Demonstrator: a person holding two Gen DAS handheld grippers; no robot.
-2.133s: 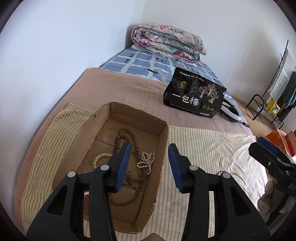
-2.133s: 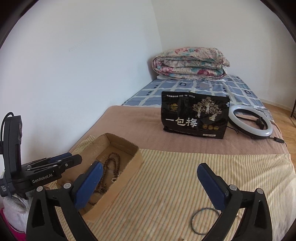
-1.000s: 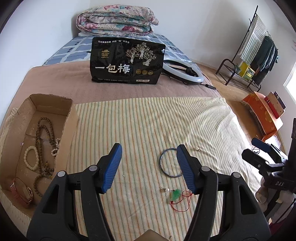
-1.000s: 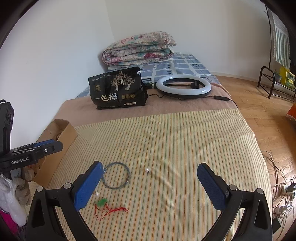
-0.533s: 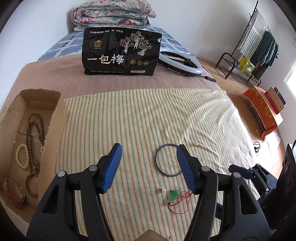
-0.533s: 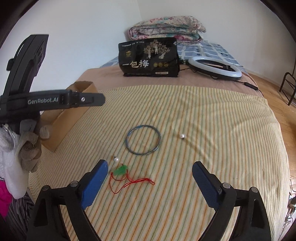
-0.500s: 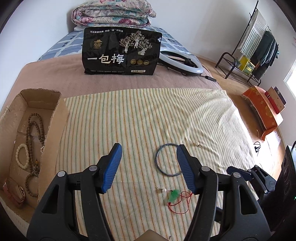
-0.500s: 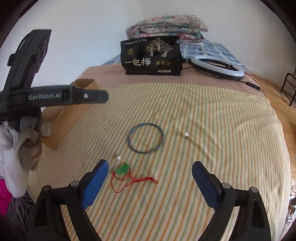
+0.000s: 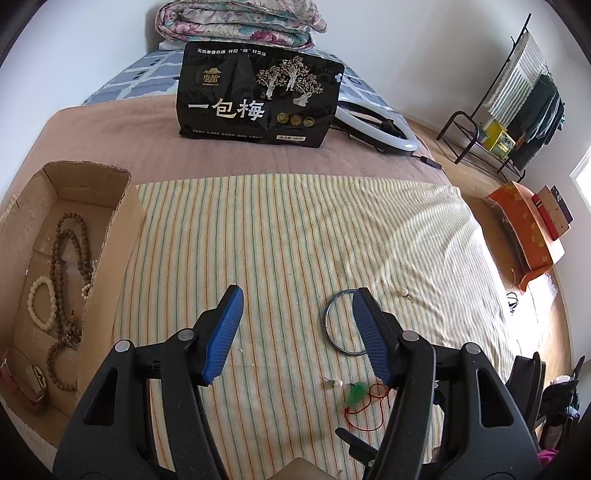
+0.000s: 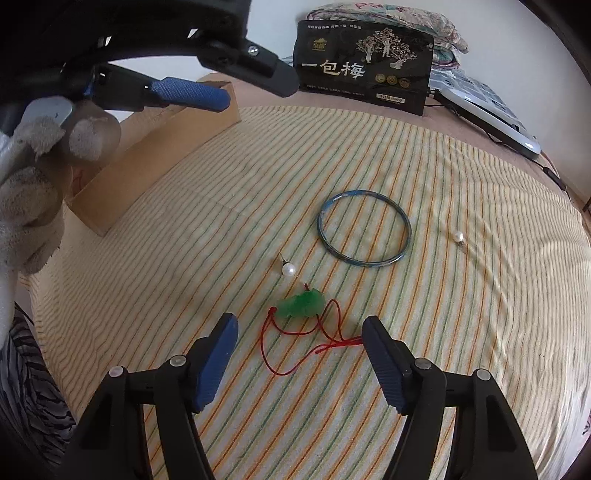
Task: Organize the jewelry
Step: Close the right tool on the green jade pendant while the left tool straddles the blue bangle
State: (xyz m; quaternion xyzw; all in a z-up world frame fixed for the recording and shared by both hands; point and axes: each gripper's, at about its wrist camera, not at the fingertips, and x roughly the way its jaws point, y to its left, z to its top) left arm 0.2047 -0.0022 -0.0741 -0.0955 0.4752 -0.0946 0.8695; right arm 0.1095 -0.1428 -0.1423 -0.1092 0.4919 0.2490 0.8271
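Note:
A green pendant on a red cord (image 10: 301, 304) lies on the striped cloth (image 10: 424, 147), just ahead of my open, empty right gripper (image 10: 299, 354), which hovers low over it. A blue bangle (image 10: 364, 230) and two pearl earrings (image 10: 289, 268) (image 10: 458, 235) lie beyond. In the left wrist view, my open, empty left gripper (image 9: 297, 328) hangs above the cloth; the bangle (image 9: 341, 325) and pendant (image 9: 356, 393) sit by its right finger. The cardboard box (image 9: 122, 236) at left holds bead necklaces (image 9: 64, 251) and a white bracelet (image 9: 40, 302).
A black snack bag (image 9: 258, 96) stands at the back of the bed, with a ring light (image 9: 384, 123) beside it and a folded quilt (image 9: 236, 20) behind. A clothes rack (image 9: 517, 107) and an orange box (image 9: 524, 229) stand on the floor at right.
The right gripper has dropped lower and come close to the green pendant, narrowing its opening a little. The left gripper has barely moved.

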